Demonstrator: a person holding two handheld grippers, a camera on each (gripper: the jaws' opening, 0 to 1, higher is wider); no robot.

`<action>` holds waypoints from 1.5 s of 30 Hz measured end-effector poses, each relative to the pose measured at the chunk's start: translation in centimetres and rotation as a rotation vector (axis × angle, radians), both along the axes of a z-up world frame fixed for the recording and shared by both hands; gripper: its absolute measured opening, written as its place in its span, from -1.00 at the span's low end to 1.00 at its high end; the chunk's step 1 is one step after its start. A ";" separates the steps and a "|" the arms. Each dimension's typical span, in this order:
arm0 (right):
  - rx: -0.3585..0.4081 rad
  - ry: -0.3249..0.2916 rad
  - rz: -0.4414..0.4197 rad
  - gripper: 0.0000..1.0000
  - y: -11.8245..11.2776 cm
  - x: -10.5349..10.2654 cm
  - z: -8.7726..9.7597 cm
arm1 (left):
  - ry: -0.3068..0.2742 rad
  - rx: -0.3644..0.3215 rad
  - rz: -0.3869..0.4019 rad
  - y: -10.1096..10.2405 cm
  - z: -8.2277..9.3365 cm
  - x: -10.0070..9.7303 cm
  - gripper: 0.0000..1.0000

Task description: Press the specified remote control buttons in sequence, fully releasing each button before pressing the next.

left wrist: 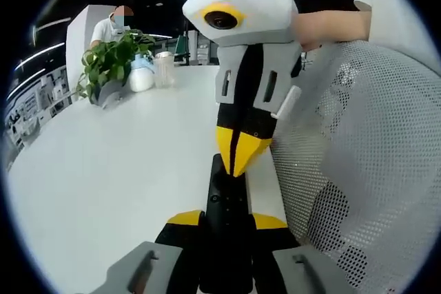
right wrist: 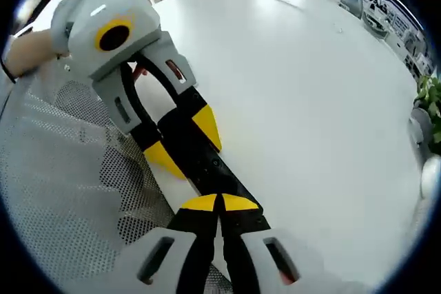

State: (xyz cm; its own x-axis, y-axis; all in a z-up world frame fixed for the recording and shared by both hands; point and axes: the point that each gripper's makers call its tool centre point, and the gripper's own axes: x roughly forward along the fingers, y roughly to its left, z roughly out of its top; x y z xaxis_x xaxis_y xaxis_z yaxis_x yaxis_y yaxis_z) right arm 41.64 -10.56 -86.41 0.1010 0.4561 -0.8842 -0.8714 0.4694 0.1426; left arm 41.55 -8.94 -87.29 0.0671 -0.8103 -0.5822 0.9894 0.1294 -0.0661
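in the left gripper view, a person (left wrist: pixel 110 27) stood far off at the left, behind a green plant (left wrist: pixel 110 63) in a pot. next to the plant were a white jug (left wrist: pixel 142 75) and a clear cup (left wrist: pixel 164 68). they all sat at the far end of the big white surface (left wrist: pixel 103 170). near the middle, the left gripper (left wrist: pixel 227 222) held the near end of a long black remote control (left wrist: pixel 226 204); its yellow-tipped jaws were shut on the two sides of the remote. the remote lay along the right edge of the surface. from the far side, the right gripper (left wrist: pixel 240 160) came down with its yellow tips squeezed together, and the tips touched the top of the remote. a hand (left wrist: pixel 331 27) held that gripper at the top right. on the right was a white mesh chair back (left wrist: pixel 365 156).

in the right gripper view, the mesh chair back (right wrist: pixel 62 170) was on the left. a hand (right wrist: pixel 27 53) at the far left held the left gripper (right wrist: pixel 182 139), whose yellow jaws hugged the remote control (right wrist: pixel 210 166) from both sides. the right gripper (right wrist: pixel 219 203) rose from the bottom with its yellow tips closed tight together, resting on the near part of the remote. the white surface (right wrist: pixel 310 101) ran off to the right, with some green leaves (right wrist: pixel 431 101) at the right edge.
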 end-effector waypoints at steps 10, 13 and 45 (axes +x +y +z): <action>-0.099 -0.191 0.331 -1.00 1.4 -0.9 -0.3 | 0.018 -0.014 0.013 0.0 0.1 0.0 -0.49; -0.149 -0.274 0.470 -1.00 1.6 -1.1 -0.3 | 0.023 -0.020 0.016 0.0 0.1 0.0 -0.49; -0.070 -0.150 0.231 -1.00 2.0 0.1 -0.2 | 0.020 -0.011 0.014 0.0 0.1 0.1 -0.50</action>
